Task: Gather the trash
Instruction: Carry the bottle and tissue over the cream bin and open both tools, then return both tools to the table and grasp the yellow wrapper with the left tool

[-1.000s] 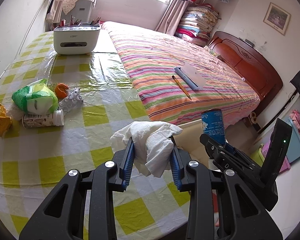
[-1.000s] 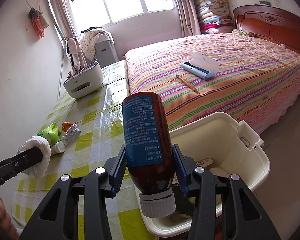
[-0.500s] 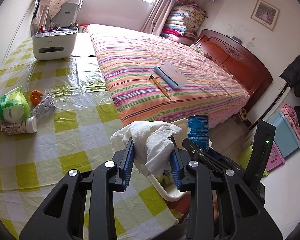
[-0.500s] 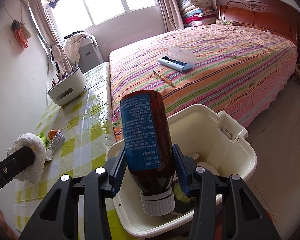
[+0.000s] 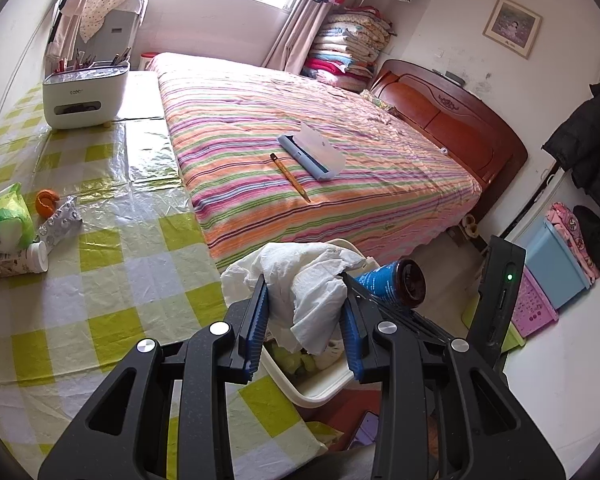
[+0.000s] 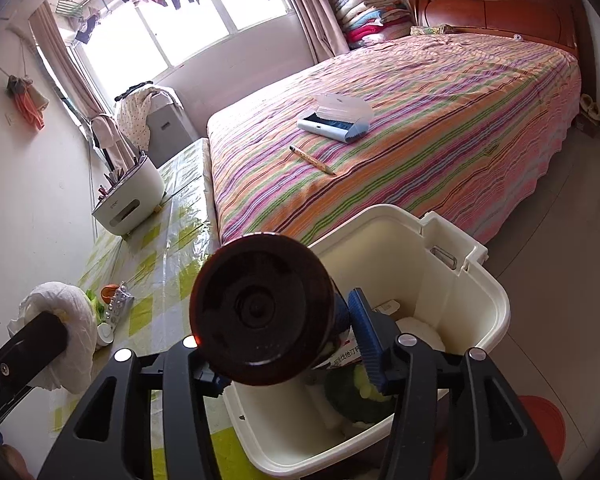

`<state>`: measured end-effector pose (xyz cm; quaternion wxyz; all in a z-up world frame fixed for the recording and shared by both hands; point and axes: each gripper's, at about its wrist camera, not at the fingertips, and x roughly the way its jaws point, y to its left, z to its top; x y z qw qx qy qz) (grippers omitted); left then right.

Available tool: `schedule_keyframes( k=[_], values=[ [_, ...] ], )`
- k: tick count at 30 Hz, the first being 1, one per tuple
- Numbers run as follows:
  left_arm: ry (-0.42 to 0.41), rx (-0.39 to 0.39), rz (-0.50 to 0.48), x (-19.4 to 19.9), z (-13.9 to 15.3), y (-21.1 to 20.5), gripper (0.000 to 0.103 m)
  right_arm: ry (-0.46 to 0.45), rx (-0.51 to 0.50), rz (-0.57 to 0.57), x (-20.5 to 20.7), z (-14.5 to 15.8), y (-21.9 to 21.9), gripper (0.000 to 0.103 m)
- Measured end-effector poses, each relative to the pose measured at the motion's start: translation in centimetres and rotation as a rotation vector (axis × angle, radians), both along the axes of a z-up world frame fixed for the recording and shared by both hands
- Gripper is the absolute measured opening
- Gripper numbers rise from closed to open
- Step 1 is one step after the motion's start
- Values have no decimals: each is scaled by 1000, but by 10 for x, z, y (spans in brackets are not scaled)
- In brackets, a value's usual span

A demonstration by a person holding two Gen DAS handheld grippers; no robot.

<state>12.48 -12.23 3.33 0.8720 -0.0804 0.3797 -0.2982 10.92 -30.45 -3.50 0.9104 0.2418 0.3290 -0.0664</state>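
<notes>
The right tool has just been letting its jaws apart, and the brown bottle between them has tipped over: half a second ago it stood cap-down and upright in a firm grip, now its round base faces the right wrist camera and it lies tilted across the tool. The right blue pad stands clear of the bottle's side; the left pad is hidden behind the bottle, so I cannot tell whether it touches there. My reading is that the bottle is being released, and since it hangs directly over the white bin, it should fall inside.

The left tool is clamped on a crumpled white tissue, its hold unchanged over the last second. It has been carried off the worktop and now hangs above the bin's near rim, beside the bottle, so the tissue looks next to go in.

The bin sits on the floor against the worktop's edge, open-topped. It already holds white paper wads, a printed wrapper and something green near the bottom.

Left on the worktop, well apart from the bin: a green packet, a small white-capped bottle, a foil blister strip and an orange peel
</notes>
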Motion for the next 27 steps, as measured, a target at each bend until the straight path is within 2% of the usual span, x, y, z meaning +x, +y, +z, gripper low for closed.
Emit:
schedule_keyframes(
  k=[2, 6, 10, 18, 27],
  values=[
    [4, -2, -5, 0, -1, -1, 32, -5, 7, 1, -1, 1, 0, 50],
    [3, -2, -5, 1, -1, -1, 32, -39, -2, -17, -5, 6, -1, 64],
    [6, -6, -6, 2, -2, 0, 32, -73, 7, -59, -13, 11, -8, 64],
    [62, -5, -42, 13, -16, -16, 32, -229, 50, -259, -49, 27, -40, 64],
    [89, 59, -117, 15, -39, -55, 35, -309, 66, -310, -63, 35, -47, 65]
  ],
)
